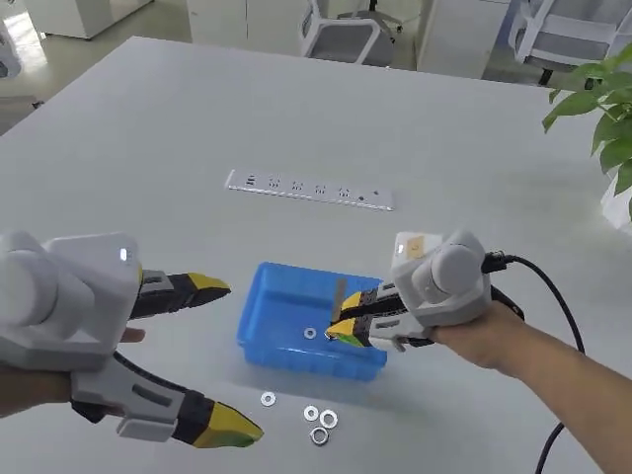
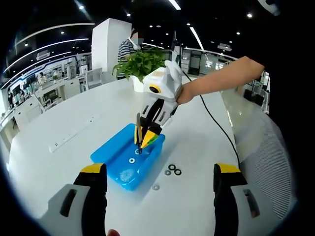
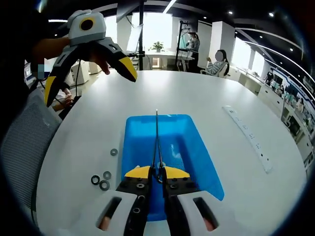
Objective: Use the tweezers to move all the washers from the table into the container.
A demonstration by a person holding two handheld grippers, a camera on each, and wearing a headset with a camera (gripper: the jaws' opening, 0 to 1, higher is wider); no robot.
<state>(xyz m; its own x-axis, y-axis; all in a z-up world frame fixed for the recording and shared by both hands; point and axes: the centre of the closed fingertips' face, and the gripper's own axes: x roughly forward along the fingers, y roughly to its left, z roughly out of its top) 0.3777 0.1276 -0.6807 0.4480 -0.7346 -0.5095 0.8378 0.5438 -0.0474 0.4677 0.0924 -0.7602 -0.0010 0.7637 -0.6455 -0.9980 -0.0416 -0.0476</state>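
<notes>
We hold our right gripper (image 1: 341,331) clamped on the tweezers (image 3: 157,132), whose tips seem to hang just above one washer (image 1: 310,334) in the blue container (image 1: 281,286), while four washers (image 1: 329,420) lie toward the table's (image 1: 197,128) near edge beside our wide-open left gripper (image 1: 235,360).

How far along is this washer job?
One washer lies in the blue container. The right gripper holds the tweezers above it; whether they carry a washer, I cannot tell. Four washers remain on the table. The left gripper is open, empty.
</notes>
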